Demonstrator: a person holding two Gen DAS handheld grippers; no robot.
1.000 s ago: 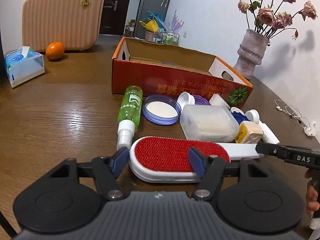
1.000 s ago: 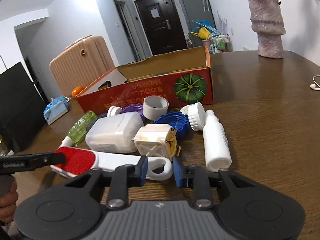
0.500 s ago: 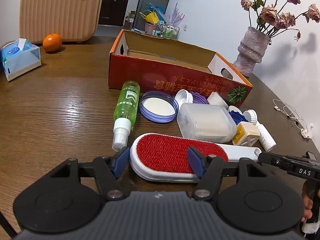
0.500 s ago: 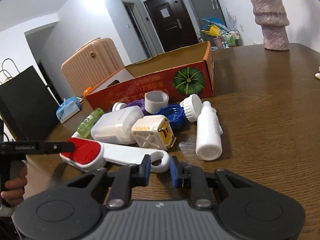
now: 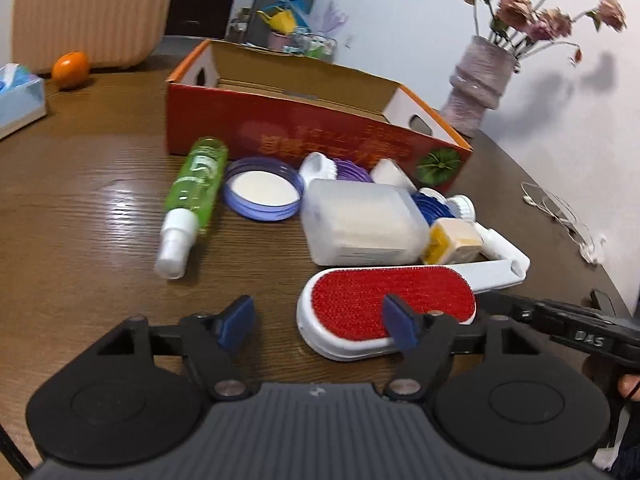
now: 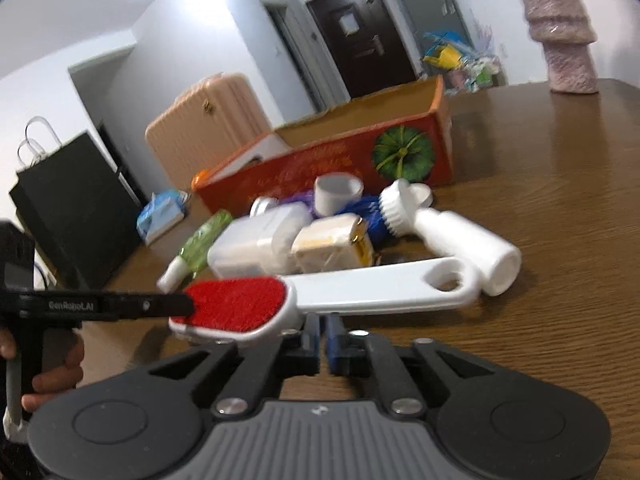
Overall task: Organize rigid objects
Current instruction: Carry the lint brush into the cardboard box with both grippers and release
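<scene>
- Around the lint brush (image 5: 390,306) the wooden table (image 5: 80,184) is crowded: a green spray bottle (image 5: 196,190) lies on its side, with a blue lid (image 5: 262,189), a frosted plastic tub (image 5: 360,222), a small cream and yellow box (image 5: 456,240) and a white bottle (image 6: 468,242) bunched between it and the orange cardboard box (image 5: 304,120).
- Behind the orange box stand a pink suitcase (image 5: 88,12), an orange fruit (image 5: 71,69), a tissue pack (image 5: 18,98) and a vase of dried flowers (image 5: 484,84); a black paper bag (image 6: 68,208) shows in the right wrist view.
- Between the brush and the orange box, the tub, the small box and the white bottle sit in the way.
- The left gripper (image 5: 316,322) is spread wide, with bare table between its tips; only its right tip overlaps the red pad.
- The right gripper (image 6: 323,344) has its fingers nearly pressed together beneath the white handle; whether they pinch it I cannot tell.
- Compared with half a second ago, the brush has swung: the red pad no longer sits between the left tips but off to their right, and in the right wrist view the handle now appears raised above the gripper.
</scene>
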